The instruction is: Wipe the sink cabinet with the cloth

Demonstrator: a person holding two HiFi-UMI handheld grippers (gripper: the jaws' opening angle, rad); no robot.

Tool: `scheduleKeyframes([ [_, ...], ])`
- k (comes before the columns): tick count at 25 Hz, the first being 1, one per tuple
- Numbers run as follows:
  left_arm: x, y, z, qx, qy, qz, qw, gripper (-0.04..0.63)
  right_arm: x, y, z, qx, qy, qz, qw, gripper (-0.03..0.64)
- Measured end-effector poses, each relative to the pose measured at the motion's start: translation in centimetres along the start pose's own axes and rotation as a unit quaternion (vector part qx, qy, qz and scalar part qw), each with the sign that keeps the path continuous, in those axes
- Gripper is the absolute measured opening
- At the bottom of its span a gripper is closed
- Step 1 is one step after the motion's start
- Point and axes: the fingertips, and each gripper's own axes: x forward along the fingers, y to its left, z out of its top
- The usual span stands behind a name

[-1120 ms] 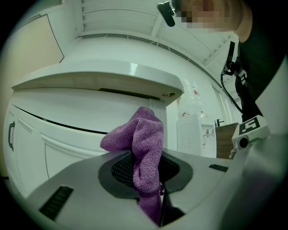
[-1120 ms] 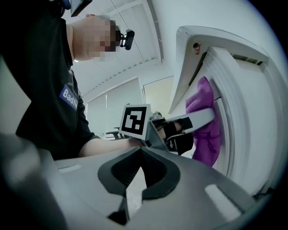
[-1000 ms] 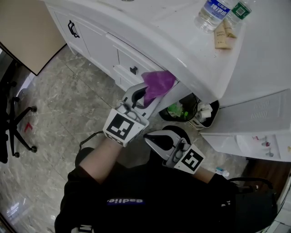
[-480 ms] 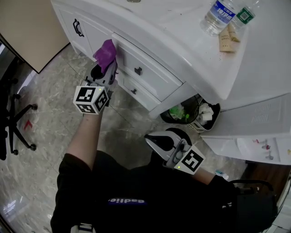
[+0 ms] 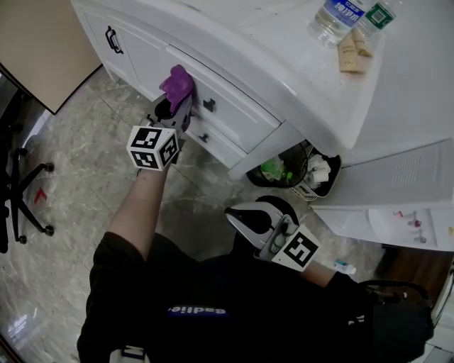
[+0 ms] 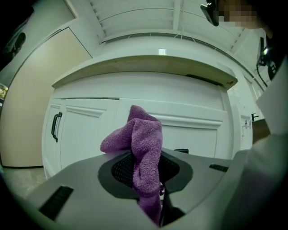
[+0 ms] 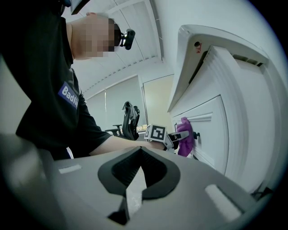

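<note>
The left hand-held gripper (image 5: pixel 175 108) pinched the purple cloth (image 5: pixel 177 81) against the white sink cabinet (image 5: pixel 245 122) above marbled floor (image 5: pixel 78 159); the right hand-held gripper (image 5: pixel 243 215) hung closed, empty

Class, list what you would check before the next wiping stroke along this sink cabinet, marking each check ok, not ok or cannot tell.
1. Cloth clamped in left hand-held gripper: ok.
2. Cloth against drawer front: ok, seemingly touching.
3. Knob free of the cloth: ok.
4. Right hand-held gripper out of the path: ok, shut, empty, held low.
5. Bottles away from the cabinet face: ok, on top.
6. Dirt remaining: cannot tell.
</note>
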Motion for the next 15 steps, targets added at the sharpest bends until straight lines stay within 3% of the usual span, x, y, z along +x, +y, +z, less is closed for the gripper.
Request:
scheduleKeyframes([
  [4, -0.7, -3.6, -0.4, -0.010, -0.004, -0.033, 0.9994, 0.084, 0.2, 0.1, 0.2, -0.001, -0.005, 0.004, 1.000, -0.005],
  [9, -2.0, -6.9, -0.3, -0.029, -0.013, -0.047, 0.9984, 0.084, 0.2, 0.3, 0.1, -0.002, -0.003, 0.009, 1.000, -0.005],
  [15, -2.1, -12.3, -1.4, -0.022, -0.001, -0.109, 0.9938, 0.084, -0.1, 0.2, -0.1, -0.002, -0.005, 0.009, 1.000, -0.005],
])
